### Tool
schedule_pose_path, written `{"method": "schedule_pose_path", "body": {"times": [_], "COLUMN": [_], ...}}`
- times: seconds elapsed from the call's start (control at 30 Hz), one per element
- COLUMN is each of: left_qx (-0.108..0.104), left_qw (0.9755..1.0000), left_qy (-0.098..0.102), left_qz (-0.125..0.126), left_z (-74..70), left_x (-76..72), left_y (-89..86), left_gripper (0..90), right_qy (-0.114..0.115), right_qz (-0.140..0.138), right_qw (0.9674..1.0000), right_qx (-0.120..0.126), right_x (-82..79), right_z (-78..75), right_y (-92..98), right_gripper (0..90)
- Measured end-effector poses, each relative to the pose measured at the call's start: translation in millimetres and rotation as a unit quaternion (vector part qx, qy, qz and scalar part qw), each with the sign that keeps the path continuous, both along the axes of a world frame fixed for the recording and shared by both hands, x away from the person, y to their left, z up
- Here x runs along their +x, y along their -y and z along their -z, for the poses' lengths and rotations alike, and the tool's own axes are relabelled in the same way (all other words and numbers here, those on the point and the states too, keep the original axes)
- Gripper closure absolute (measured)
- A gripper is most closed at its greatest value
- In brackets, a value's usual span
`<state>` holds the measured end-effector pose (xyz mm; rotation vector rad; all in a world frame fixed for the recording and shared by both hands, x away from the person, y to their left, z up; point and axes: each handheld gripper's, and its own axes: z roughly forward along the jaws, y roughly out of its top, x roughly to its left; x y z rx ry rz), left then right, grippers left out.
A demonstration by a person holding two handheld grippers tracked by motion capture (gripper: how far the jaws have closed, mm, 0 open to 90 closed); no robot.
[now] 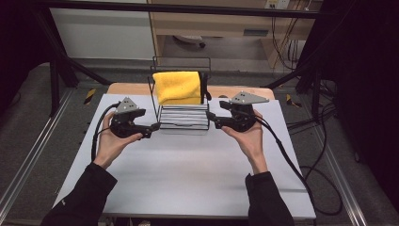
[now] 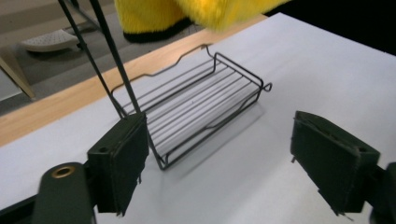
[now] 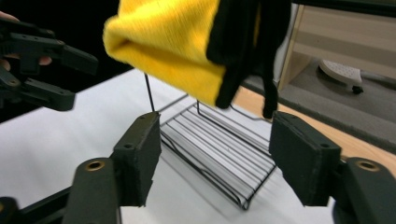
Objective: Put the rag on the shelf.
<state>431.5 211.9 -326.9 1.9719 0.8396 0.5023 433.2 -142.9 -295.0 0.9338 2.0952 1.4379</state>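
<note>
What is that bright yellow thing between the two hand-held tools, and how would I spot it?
Start at the white table and look to its far edge, where a black wire rack stands in the middle. Draped over the rack's top bar hangs a fuzzy yellow cloth with a black strip beside it. It is the only brightly coloured, soft thing there; everything around it is black, grey or white.

A wire rack (image 1: 184, 110) stands on the table (image 1: 188, 165) at 12 o'clock, near the far edge. A towel (image 1: 179, 87) hangs over its top bar, above the rack's tray. The left gripper (image 1: 153, 127) sits just beside the rack at 9 o'clock, the right gripper (image 1: 210, 118) at 3 o'clock.
</note>
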Motion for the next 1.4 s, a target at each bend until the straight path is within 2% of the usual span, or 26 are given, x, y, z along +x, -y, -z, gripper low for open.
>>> {"method": "schedule_pose_path", "body": {"times": [0.13,0.43,0.63,0.8,1.0,1.1,1.17,1.4], "left_qx": [-0.002,-0.012,-0.014,-0.001,-0.003,-0.009,-0.006,0.000], "left_qw": [0.9999,0.9995,0.9991,0.9989,0.9986,0.9986,0.9988,0.9986], "left_qy": [-0.014,-0.026,-0.034,-0.037,-0.048,-0.048,-0.044,-0.051], "left_qz": [0.003,-0.008,-0.019,-0.029,-0.025,-0.022,-0.019,-0.015], "left_z": [13.1,47.9,69.5,84.9,96.4,99.3,101.7,111.8], "left_x": [-6.2,-20.8,-30.8,-39.4,-46.6,-50.0,-52.8,-59.3], "left_y": [-7.0,-26.5,-38.2,-45.9,-54.3,-57.6,-59.7,-63.9], "left_gripper": [14.9,10.2,7.8,6.7,6.4,6.4,6.4,6.4], "right_qy": [-0.017,-0.046,-0.071,-0.084,-0.099,-0.110,-0.117,-0.132], "right_qz": [0.004,0.017,0.018,0.021,0.026,0.031,0.034,0.039], "right_qw": [0.9998,0.9988,0.9972,0.9961,0.9946,0.9933,0.9924,0.9901], "right_qx": [-0.006,-0.007,-0.014,-0.018,-0.016,-0.014,-0.017,-0.024], "right_x": [-3.9,-12.4,-19.3,-27.9,-38.2,-44.2,-47.6,-57.5], "right_z": [11.5,46.7,74.3,97.4,118.8,129.1,135.5,148.8], "right_y": [11.9,38.7,52.7,63.5,79.9,88.7,94.4,108.0], "right_gripper": [24.0,11.6,7.7,6.0,5.0,4.8,4.5,3.5]}}
